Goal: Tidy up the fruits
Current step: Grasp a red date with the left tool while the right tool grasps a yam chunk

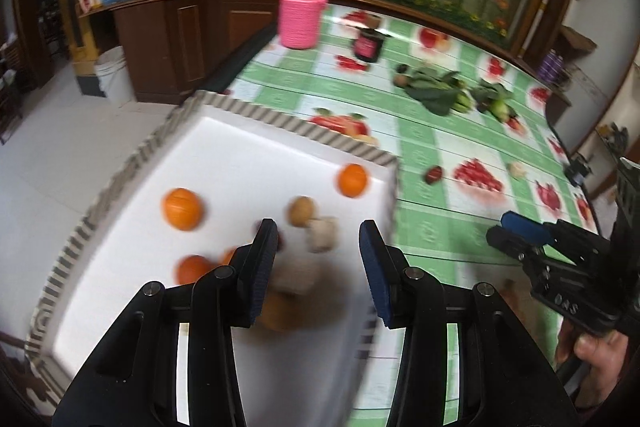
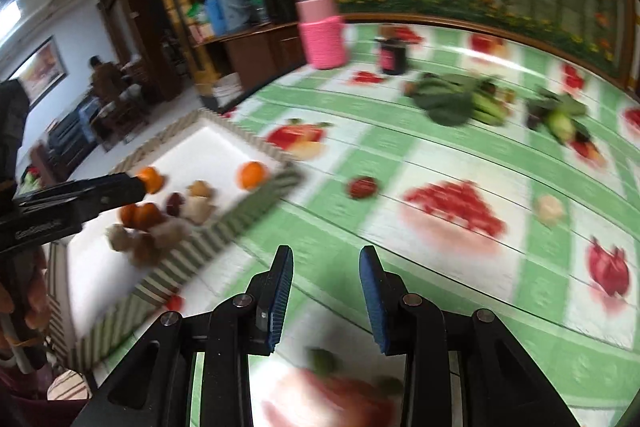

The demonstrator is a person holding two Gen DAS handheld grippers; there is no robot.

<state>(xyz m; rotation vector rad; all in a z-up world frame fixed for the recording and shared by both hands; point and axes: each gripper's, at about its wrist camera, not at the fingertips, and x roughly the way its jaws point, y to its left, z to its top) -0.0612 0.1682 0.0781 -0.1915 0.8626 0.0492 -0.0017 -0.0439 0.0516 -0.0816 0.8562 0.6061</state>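
A white tray with a striped rim [image 1: 256, 115] [image 2: 188, 263] sits at the table's left end. It holds several oranges [image 1: 182, 209] [image 2: 252, 174], a brown round fruit [image 1: 301, 211], a pale piece [image 1: 322, 234] and a blurred brown fruit [image 1: 288, 303]. My left gripper [image 1: 318, 267] is open above the tray, with nothing between its fingers. My right gripper [image 2: 326, 297] is open and empty over the tablecloth, right of the tray. A small dark red fruit [image 1: 434, 174] [image 2: 362, 187] and a pale piece [image 1: 518, 169] [image 2: 550, 209] lie loose on the cloth.
A pink bottle [image 1: 302, 11] [image 2: 322, 31] and a dark jar [image 1: 368, 45] [image 2: 393, 55] stand at the table's far end. Leafy greens and other vegetables [image 1: 440, 91] [image 2: 452, 99] lie at the back right. The tray overhangs the table's left edge above the floor.
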